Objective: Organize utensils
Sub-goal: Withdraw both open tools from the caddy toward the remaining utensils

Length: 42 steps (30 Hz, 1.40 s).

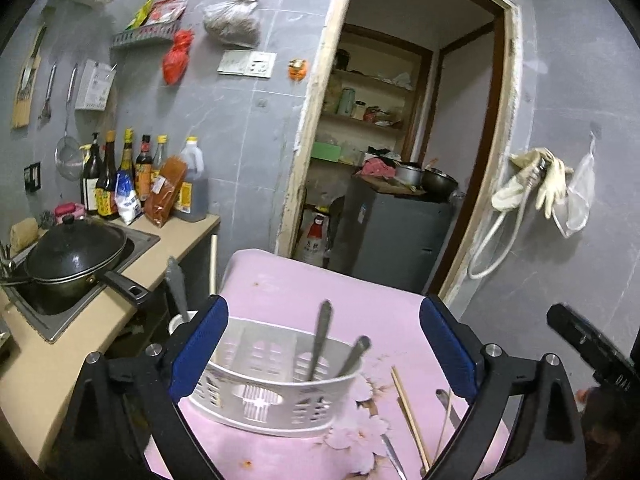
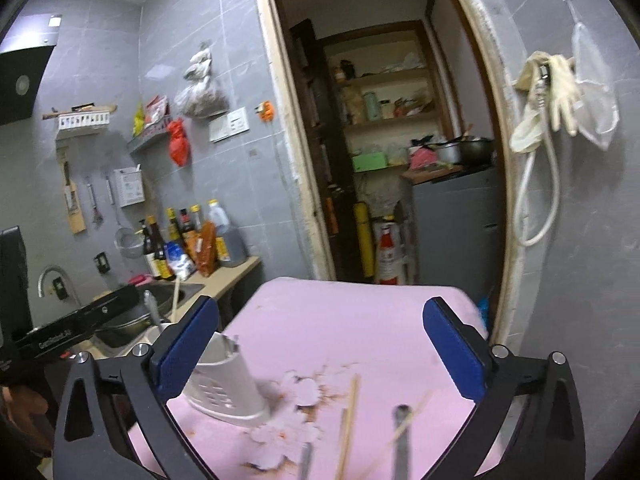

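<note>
the caddy (image 1: 276, 388), a white slotted plastic holder, stands on the pink table (image 1: 304, 292) with two metal handles (image 1: 322, 336) leaning upright inside it. just to its right, loose on the floral cloth, lie chopsticks (image 1: 410, 420) and a couple of metal utensils (image 1: 446, 404), partly hidden behind the near finger. the right wrist view shows the same chopsticks (image 2: 348, 424) and a blurred metal handle (image 2: 402, 436) flat on the table, apart from the caddy (image 2: 224, 384).

the left gripper (image 1: 322, 354) stands wide open with nothing between its blue pads, framing the caddy from above. the right gripper (image 2: 320, 350) is open as wide, empty too, hanging over the loose pieces.

judging by this, the sorting is part done: two pieces are in, several remain out. the step in hand looks like a pause between drops. the next move calls for coming down on one flat, thin piece, closing across its shaft, then tipping it upright into the caddy; chopsticks lying crossed may shift or roll.

beyond the table are a counter (image 1: 120, 296) with a lidded wok (image 1: 76, 256), bottles (image 1: 120, 176) against the grey wall, and a doorway (image 1: 400, 120) to a pantry.
</note>
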Each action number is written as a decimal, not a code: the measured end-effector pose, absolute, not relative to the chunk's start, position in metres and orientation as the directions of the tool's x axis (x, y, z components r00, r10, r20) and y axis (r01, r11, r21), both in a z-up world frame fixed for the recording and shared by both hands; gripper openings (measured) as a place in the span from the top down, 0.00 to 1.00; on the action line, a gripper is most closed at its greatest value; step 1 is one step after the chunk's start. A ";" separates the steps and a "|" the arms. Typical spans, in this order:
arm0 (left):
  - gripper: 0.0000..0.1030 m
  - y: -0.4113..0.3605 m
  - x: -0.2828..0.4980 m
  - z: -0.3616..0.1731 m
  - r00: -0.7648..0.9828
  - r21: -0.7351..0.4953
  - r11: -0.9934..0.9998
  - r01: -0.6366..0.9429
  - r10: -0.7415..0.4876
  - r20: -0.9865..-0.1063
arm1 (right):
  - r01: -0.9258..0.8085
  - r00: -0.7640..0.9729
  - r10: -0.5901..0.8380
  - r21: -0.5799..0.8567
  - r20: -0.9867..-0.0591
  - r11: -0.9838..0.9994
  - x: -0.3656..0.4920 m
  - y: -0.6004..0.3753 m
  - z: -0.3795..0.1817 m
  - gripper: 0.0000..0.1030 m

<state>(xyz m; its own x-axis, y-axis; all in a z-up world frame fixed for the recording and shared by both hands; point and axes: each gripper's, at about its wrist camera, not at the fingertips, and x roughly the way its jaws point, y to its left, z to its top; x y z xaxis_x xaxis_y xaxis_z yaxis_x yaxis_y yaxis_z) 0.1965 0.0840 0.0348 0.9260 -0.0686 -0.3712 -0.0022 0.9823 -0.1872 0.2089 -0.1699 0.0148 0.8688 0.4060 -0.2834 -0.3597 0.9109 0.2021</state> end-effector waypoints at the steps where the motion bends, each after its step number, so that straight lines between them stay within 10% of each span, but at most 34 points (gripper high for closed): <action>1: 0.09 0.079 0.196 0.034 0.925 -0.177 0.984 0.004 -0.071 -0.374 | -0.352 0.872 0.397 0.197 -0.285 0.915 0.207 -0.176 0.014 0.00; 10: 0.09 0.038 0.185 0.012 0.924 -0.154 0.988 0.020 -0.077 -0.374 | -0.292 0.892 0.323 0.144 -0.314 0.946 0.198 -0.212 0.003 0.00; 26: 0.09 -0.008 0.207 -0.086 0.773 -0.113 0.993 0.020 -0.087 -0.628 | -0.269 0.784 0.287 0.115 -0.551 0.956 0.227 -0.237 -0.074 0.00; 33: 0.10 -0.016 0.224 -0.119 0.680 -0.127 0.991 0.028 -0.112 -0.725 | -0.310 0.685 0.316 0.130 -0.656 0.942 0.238 -0.233 -0.112 0.28; 42: 0.63 -0.029 0.244 -0.147 0.537 -0.179 0.980 0.089 -0.198 -0.820 | -0.375 0.599 0.358 0.145 -0.716 0.916 0.241 -0.222 -0.137 0.50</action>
